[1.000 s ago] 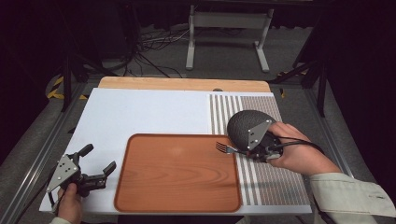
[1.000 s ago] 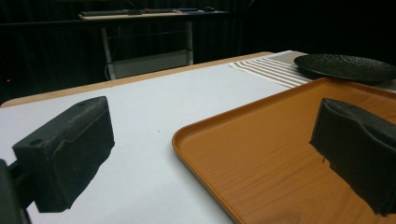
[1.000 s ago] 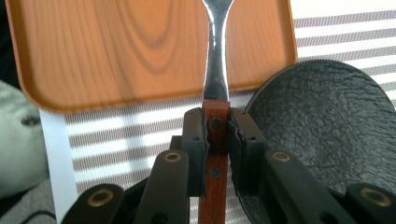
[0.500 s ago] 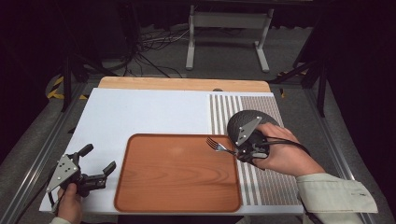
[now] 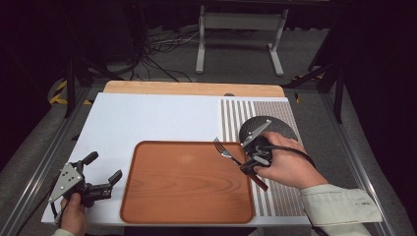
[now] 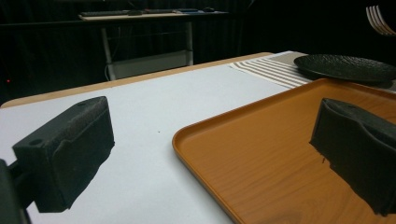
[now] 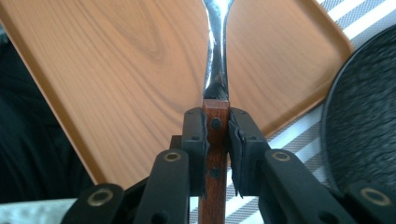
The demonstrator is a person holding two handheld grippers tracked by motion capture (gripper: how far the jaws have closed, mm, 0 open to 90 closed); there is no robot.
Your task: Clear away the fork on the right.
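Since a second ago my right gripper (image 5: 247, 158) has carried the fork (image 5: 227, 154) leftward, so its tines now hang over the right edge of the tray (image 5: 147, 206); my left gripper (image 5: 102, 172) has kept its place. From the high view I see a rounded rectangular wood-grain tray on a pale mat, a striped placemat (image 5: 231, 118) and a round dark plate (image 5: 280, 129).

Along the left gripper (image 6: 210, 144), both jaws stand wide apart and empty, over the tray rim (image 6: 196, 128).

Along the right gripper (image 7: 217, 140), the jaws pinch the fork's (image 7: 216, 70) brown wooden handle, its shiny metal neck reaching over the tray (image 7: 116, 60). The textured plate (image 7: 364, 121) lies beside. I read no writing.
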